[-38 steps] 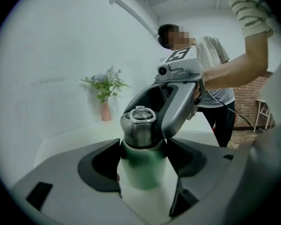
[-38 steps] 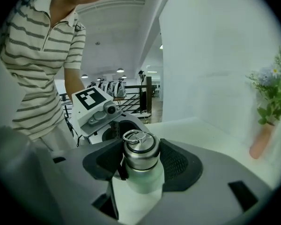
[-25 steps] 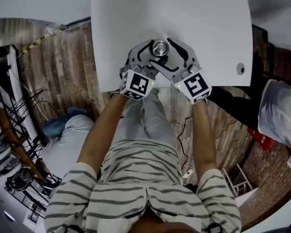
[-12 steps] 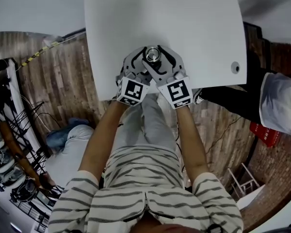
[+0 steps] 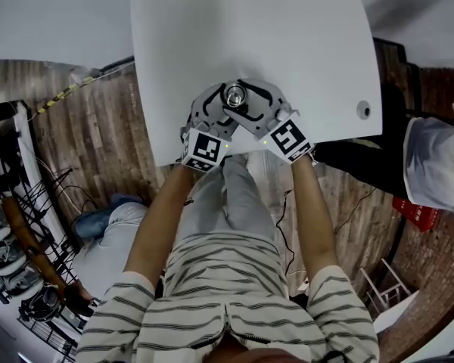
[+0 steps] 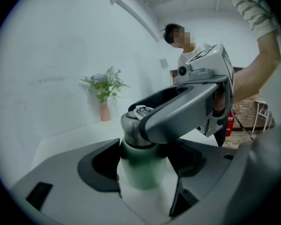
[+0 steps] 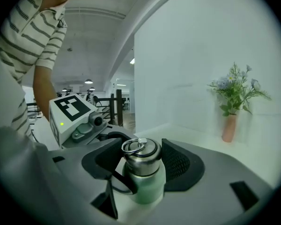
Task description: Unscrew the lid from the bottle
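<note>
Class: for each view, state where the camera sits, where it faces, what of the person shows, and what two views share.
Head view: on the head, facing steeply down at table and bottle; shirt, forearms show.
Left gripper view: on left gripper, along fingers shut on bottle; right arm shows.
Right gripper view: on right gripper, along fingers just closed onto lid; sleeve shows.
Both gripper views share the vase.

A white table stands on a wood-plank floor, a pink vase of flowers before the white wall.
</note>
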`<state>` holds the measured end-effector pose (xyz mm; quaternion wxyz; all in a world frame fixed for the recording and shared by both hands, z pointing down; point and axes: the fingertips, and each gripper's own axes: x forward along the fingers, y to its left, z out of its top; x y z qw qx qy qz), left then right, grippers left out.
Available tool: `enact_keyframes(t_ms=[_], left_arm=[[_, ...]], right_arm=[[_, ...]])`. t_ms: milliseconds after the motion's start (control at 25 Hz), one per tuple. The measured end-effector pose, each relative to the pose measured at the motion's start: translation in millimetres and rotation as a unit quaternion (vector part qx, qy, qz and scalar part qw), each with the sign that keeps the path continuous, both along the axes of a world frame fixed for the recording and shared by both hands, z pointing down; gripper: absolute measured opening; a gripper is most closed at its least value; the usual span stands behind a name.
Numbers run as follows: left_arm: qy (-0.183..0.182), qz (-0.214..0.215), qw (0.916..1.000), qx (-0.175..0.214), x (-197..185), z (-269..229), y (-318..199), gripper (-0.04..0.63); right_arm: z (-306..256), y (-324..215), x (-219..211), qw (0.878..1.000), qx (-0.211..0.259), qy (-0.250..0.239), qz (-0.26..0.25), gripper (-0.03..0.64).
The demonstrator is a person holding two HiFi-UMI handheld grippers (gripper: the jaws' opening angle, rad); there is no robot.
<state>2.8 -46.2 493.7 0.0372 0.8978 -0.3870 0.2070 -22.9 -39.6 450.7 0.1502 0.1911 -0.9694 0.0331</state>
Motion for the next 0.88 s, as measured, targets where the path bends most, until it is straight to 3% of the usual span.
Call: enact_keyframes(t_ms=[320, 600, 760, 840, 880], left_arm=[[-0.002, 0.002, 1.0000, 0.001, -3.5, 1.5, -1.4, 0.310], [-0.004, 0.009, 1.0000, 0.001, -2.9, -1.7, -0.9, 0.310], [-0.004, 0.006, 1.0000, -0.001, -5.1, -1.4, 1.8, 0.310], [-0.005, 0.006, 1.0000, -0.003, -4.4, 0.2, 3.6, 0.309], [-0.004, 0.006, 1.0000, -0.004, -3.7, 0.8, 3.4, 0.310]], right_arm=[[2.1, 4.0, -4.1, 0.988, -0.007, 0.022, -0.153, 0.278], [-0.4, 6.7, -3.4, 0.974, -0.020, 0.047, -0.220, 0.279], [-2.2, 7.8, -6.9, 0.977, -0.026, 0.052, -0.206, 0.284], [-6.0, 6.3, -3.9, 0.986, -0.030, 0.038, -0.159, 0.387], [-9.6, 4.4, -1.5, 0.991, -0.030, 0.024, -0.129, 0.391]])
